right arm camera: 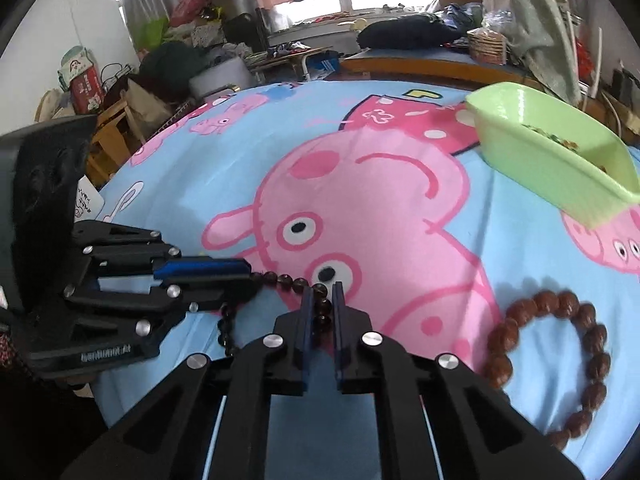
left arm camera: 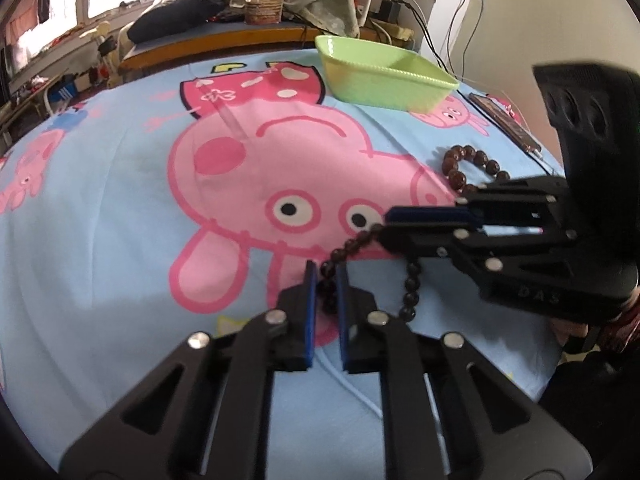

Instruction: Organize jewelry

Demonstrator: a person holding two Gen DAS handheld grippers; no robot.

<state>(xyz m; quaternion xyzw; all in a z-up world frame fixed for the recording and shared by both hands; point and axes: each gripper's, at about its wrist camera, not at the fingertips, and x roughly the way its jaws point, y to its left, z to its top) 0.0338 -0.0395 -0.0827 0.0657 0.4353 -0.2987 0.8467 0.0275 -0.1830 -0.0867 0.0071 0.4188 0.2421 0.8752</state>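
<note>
A string of small dark beads [left arm camera: 352,246] hangs stretched between my two grippers above the cartoon bedsheet. My left gripper [left arm camera: 326,270] is shut on one end of the small-bead string; it also shows in the right wrist view [right arm camera: 248,274]. My right gripper [right arm camera: 322,292] is shut on the other end [right arm camera: 322,306]; it shows in the left wrist view [left arm camera: 384,226]. A loop of the string dangles [left arm camera: 412,292]. A bracelet of large brown beads [right arm camera: 560,360] lies on the sheet at the right [left arm camera: 464,168]. A green plastic tray [left arm camera: 380,76] stands at the far right [right arm camera: 552,160] with small items inside.
The blue sheet with a pink pig print [left arm camera: 120,200] covers the bed. A dark flat phone-like object [left arm camera: 504,120] lies near the right edge. Cluttered shelves, cables and bags [right arm camera: 180,60] stand beyond the bed. A white cable [left arm camera: 360,392] lies under my left gripper.
</note>
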